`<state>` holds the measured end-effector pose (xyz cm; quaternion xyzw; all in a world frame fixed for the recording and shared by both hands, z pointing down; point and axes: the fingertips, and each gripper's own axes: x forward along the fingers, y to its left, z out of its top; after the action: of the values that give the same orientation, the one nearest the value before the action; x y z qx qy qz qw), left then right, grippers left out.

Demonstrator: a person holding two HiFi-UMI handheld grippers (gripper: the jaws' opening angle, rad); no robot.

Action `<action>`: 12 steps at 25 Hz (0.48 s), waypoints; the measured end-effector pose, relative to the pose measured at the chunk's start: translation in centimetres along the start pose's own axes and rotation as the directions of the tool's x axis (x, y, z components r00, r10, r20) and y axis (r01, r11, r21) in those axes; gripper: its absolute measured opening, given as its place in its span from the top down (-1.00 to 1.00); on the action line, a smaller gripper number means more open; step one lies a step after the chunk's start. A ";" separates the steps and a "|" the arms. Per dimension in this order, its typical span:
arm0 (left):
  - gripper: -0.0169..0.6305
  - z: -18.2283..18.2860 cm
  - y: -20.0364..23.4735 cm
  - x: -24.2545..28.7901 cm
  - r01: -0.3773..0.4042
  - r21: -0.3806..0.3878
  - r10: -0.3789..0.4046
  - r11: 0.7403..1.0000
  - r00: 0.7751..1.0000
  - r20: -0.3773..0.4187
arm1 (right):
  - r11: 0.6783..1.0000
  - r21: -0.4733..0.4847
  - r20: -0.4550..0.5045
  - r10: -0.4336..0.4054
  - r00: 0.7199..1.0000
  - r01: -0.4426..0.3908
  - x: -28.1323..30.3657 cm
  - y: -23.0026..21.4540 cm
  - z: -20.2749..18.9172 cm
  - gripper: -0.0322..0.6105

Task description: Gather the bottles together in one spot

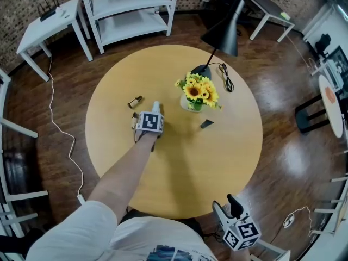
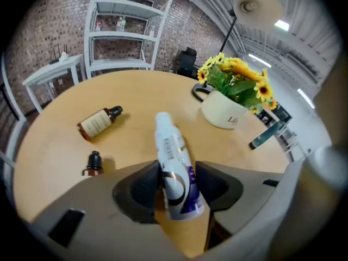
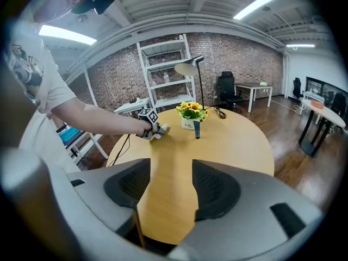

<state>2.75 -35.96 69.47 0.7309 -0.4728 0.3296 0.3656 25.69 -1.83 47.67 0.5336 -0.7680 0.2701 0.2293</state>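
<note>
- Spray bottle [image 2: 173, 162]: white, purple label, nozzle pointing away, tilted between the jaws of the left claw [image 2: 176, 185].
- Amber bottle [image 2: 99, 122]: cream label, dark cap, lying on its side on the counter [image 2: 49, 156].
- Small brown bottle [image 2: 93, 163]: black cap, upright, near the amber one.
- Dark teal bottle [image 2: 267, 135]: slim, just beside the flowerpot [image 2: 225, 116].

This is an open-plan office in a loft-style room. It has a brick wall [image 3: 244, 53] with a white shelf unit [image 3: 166, 72] along it, white desks [image 3: 255, 87], a black swivel chair [image 3: 224, 90], strip lights [image 3: 260, 3] under a bare ceiling, and a glossy wooden floor [image 1: 283, 145] around a round table [image 1: 179, 178].
</note>
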 end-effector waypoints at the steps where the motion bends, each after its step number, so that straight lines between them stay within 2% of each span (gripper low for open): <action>1: 0.34 -0.3 0.3 0.1 -0.025 0.029 0.026 0.999 1.000 -0.012 | 1.000 0.002 0.002 0.000 1.000 0.000 0.0 0.0 -0.1 0.09; 4: 0.35 -0.4 0.4 -0.3 -0.047 0.070 0.047 0.996 0.999 0.001 | 1.000 0.001 0.009 0.000 1.000 0.000 0.0 -0.1 0.0 0.09; 6: 0.35 -0.5 0.2 -1.0 -0.034 0.075 0.033 0.997 0.999 0.015 | 1.000 -0.004 0.012 0.000 1.000 0.000 0.0 -0.2 0.1 0.09; 9: 0.36 -0.9 -1.7 -2.3 0.069 0.059 -0.072 0.996 0.996 0.046 | 1.000 -0.020 0.009 0.007 1.000 -0.007 -0.1 0.0 0.1 0.09; 12: 0.36 0.0 -3.1 -4.9 0.154 0.043 -0.158 0.987 0.978 0.136 | 0.998 -0.056 0.012 0.034 0.999 -0.033 0.0 0.6 0.8 0.16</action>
<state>3.95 -32.91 64.71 0.7926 -0.4331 0.2556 0.3447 25.08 -2.18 46.97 0.5159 -0.7854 0.2490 0.2346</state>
